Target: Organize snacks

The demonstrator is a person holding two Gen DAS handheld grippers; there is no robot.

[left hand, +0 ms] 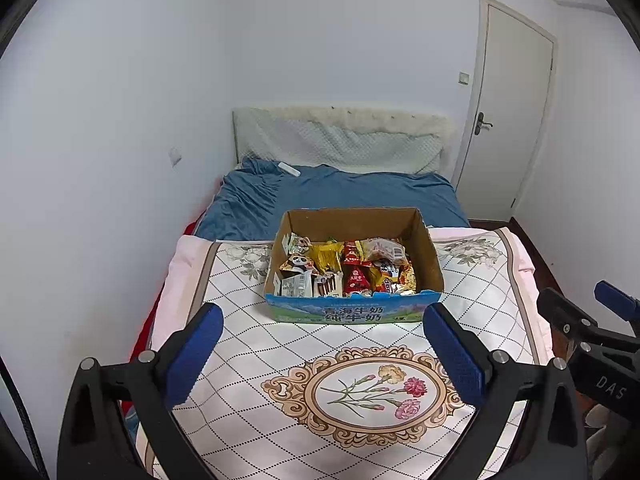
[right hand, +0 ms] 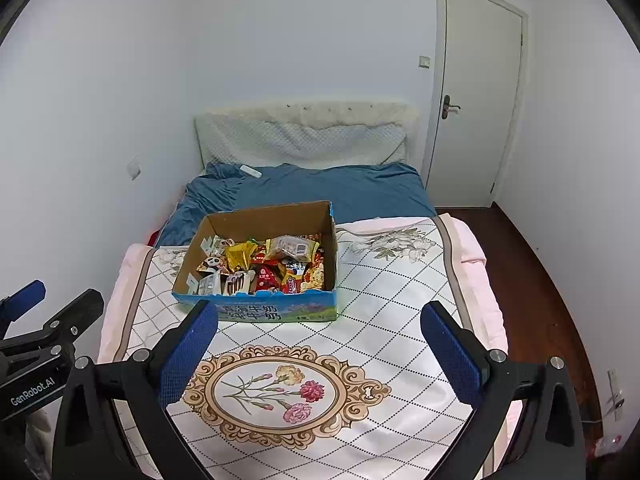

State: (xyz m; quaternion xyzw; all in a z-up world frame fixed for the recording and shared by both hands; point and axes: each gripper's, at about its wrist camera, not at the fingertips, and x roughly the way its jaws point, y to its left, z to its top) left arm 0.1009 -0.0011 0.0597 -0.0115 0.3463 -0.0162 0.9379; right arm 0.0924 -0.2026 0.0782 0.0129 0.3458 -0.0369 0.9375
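Observation:
An open cardboard box point(left hand: 430, 256) with a blue printed front stands on the bed's white floral quilt point(left hand: 360, 360). It holds several snack packets point(left hand: 344, 268), red, yellow and white. It also shows in the right wrist view point(right hand: 330, 248), with the snack packets point(right hand: 264, 268) inside. My left gripper point(left hand: 323, 354) is open and empty, held above the quilt short of the box. My right gripper point(right hand: 319, 354) is open and empty too, to the right of the left one and short of the box. Each gripper shows at the edge of the other's view.
A blue sheet point(left hand: 360, 196) covers the far half of the bed, with a white remote point(left hand: 289, 169) and a pillow point(left hand: 340, 144) by the wall. A shut white door point(right hand: 476, 96) stands at the right. Dark wood floor point(right hand: 536, 292) runs along the bed's right side.

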